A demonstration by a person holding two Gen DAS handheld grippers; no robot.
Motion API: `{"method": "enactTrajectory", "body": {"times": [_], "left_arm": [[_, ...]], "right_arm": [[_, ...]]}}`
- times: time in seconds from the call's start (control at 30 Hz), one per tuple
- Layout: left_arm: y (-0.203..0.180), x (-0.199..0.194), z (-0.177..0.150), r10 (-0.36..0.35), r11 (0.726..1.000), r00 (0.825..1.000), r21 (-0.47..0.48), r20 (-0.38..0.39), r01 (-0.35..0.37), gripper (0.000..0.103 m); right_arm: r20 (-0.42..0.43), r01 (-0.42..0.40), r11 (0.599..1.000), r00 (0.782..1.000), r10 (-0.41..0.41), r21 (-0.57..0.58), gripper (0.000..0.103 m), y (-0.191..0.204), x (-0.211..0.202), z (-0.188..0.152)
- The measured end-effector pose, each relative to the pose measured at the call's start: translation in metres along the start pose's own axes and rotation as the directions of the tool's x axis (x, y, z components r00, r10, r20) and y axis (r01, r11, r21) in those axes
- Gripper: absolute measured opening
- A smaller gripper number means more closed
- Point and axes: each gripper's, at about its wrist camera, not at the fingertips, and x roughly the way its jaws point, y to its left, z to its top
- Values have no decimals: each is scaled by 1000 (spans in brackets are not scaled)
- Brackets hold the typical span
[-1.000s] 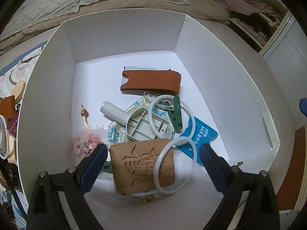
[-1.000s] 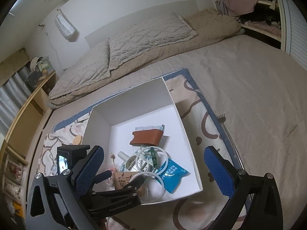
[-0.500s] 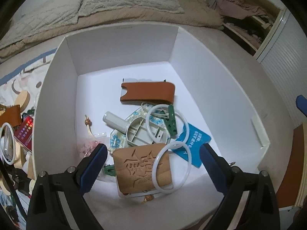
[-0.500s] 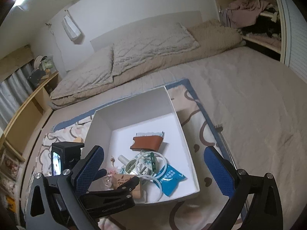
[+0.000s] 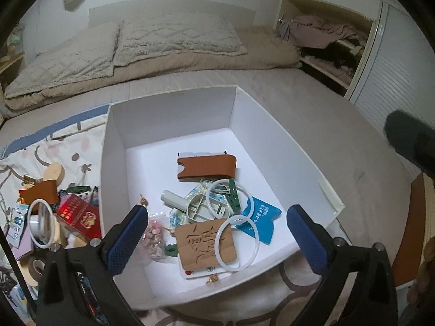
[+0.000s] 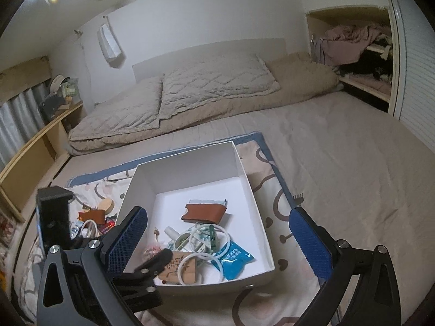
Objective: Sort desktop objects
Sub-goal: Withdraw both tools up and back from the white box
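A white box (image 5: 285, 138) sits on a patterned mat on the bed and also shows in the right wrist view (image 6: 244, 171). Inside lie a brown leather sleeve (image 5: 206, 168), a carved wooden tile (image 5: 204, 241), white rings (image 5: 236, 241), a green clip (image 5: 234, 196), a blue packet (image 5: 258, 219) and a pink bead bag (image 5: 154, 235). My left gripper (image 5: 216, 235) is open and empty, above the box's near edge. My right gripper (image 6: 218, 240) is open and empty, higher and further back. Part of the left gripper shows in the right wrist view (image 6: 152, 266).
Left of the box, loose items lie on the mat (image 5: 40, 152): a red pack (image 5: 78, 214), a white ring (image 5: 42, 224), a brown leather piece (image 5: 39, 195), a wooden disc (image 5: 54, 172). Pillows (image 6: 212, 87) and a shelf nook (image 6: 353, 54) are behind.
Both grippers have pulled back and up from the box, so the box looks smaller and the pile at its left has come into view. Both stay open and empty.
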Motion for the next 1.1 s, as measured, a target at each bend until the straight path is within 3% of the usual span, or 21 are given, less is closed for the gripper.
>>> {"method": "enactTrajectory", "body": {"times": [0.27,0.57,0.8,1.1], "left_arm": [[15,-37,-1,-3,1000,998,-12,65,3,103],[21,-78,-3,67,997,981,19,181,-71,103],[30,-92,-13,77,997,977,-6,198,-77,103],[38,-92,-29,71,997,979,-30,189,-66,103]], "right_arm": [[30,-1,999,1000,2,-39,103,12,-20,-2],[50,-3,997,999,7,-77,103,21,-37,-8],[58,-10,995,998,16,-96,103,23,-43,-12],[-5,-10,991,1000,9,-133,103,26,-32,-28]]}}
